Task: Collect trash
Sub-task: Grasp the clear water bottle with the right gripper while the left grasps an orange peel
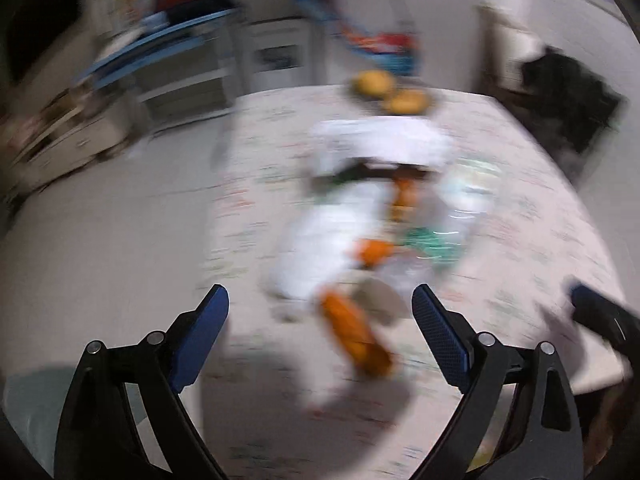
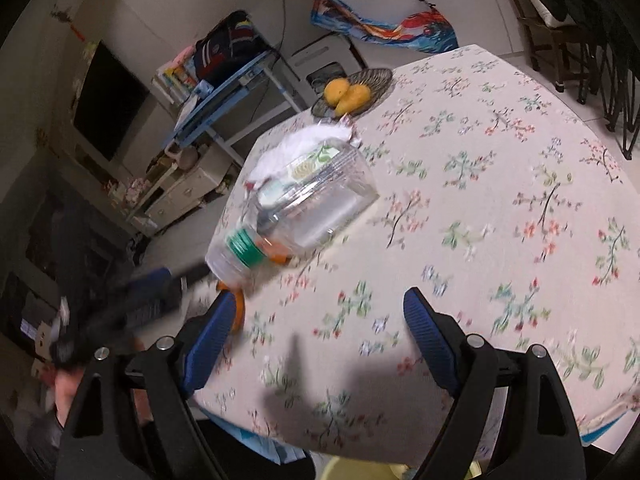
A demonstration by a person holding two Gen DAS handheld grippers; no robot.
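A pile of trash lies on the floral tablecloth (image 2: 500,200). A clear plastic bottle (image 2: 308,200) with a green cap (image 2: 244,246) lies on its side. Crumpled white paper (image 2: 308,140) sits behind it, and orange scraps (image 2: 276,257) lie by the cap. My right gripper (image 2: 320,302) is open over the cloth just short of the bottle, holding nothing. The left wrist view is blurred. My left gripper (image 1: 320,304) is open there, with an orange scrap (image 1: 356,340) on the table between its fingers, apart from both pads. The white paper (image 1: 320,236) and the bottle (image 1: 452,216) lie beyond it.
A wicker basket (image 2: 376,78) with yellow fruit stands at the table's far edge. Past the table are a blue desk (image 2: 224,96) with bags, a low cabinet (image 2: 188,188) and dark chairs (image 2: 580,60). The left gripper (image 2: 132,308) shows blurred at the table's left edge.
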